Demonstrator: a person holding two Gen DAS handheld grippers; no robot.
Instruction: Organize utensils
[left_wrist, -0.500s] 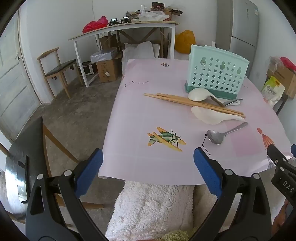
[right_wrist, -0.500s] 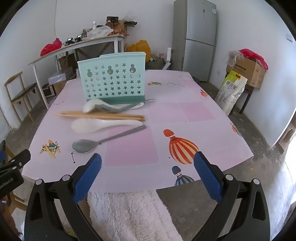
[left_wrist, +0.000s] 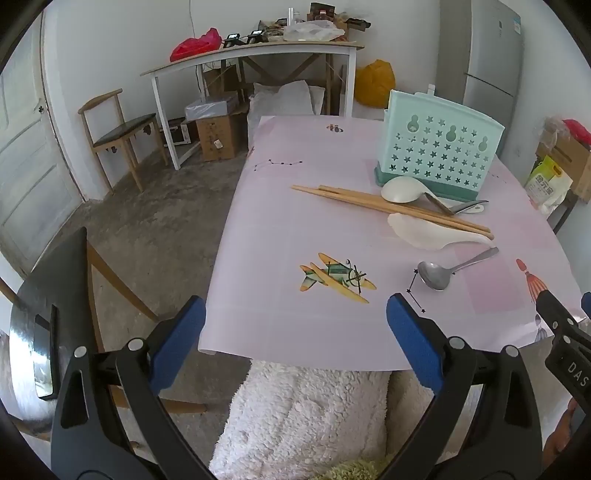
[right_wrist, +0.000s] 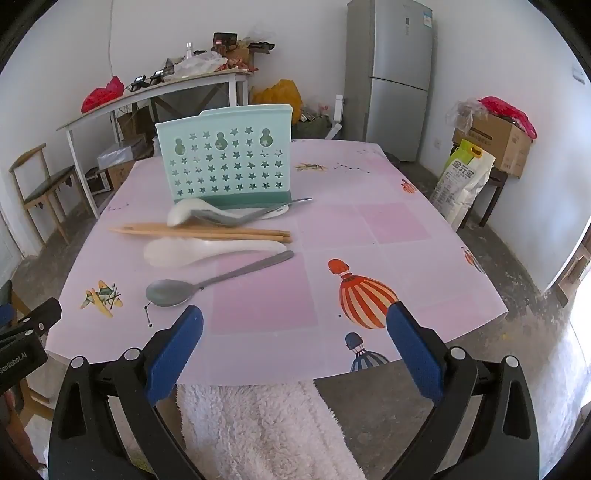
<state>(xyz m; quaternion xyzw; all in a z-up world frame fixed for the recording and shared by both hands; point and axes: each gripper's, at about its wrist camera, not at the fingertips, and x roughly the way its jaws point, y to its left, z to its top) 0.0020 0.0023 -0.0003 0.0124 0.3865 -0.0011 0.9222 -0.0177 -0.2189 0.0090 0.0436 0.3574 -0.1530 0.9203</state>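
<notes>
A mint-green utensil holder (left_wrist: 439, 155) (right_wrist: 225, 166) stands upright on the pink table (left_wrist: 280, 314) (right_wrist: 388, 229). In front of it lie a white spoon (left_wrist: 400, 189) (right_wrist: 184, 212) with a metal spoon (right_wrist: 258, 212) across it, wooden chopsticks (left_wrist: 369, 201) (right_wrist: 199, 232), a second white spoon (left_wrist: 424, 234) (right_wrist: 207, 251) and a metal spoon (left_wrist: 436, 275) (right_wrist: 173, 291) nearest me. My left gripper (left_wrist: 295, 339) is open and empty at the table's near edge. My right gripper (right_wrist: 295, 343) is open and empty, just short of the nearest metal spoon.
A white fluffy cloth (left_wrist: 306, 413) (right_wrist: 258, 432) lies below the table edge. A wooden chair (left_wrist: 48, 332) stands at the left. A side table (left_wrist: 251, 55), boxes and a fridge (right_wrist: 391, 74) stand at the back.
</notes>
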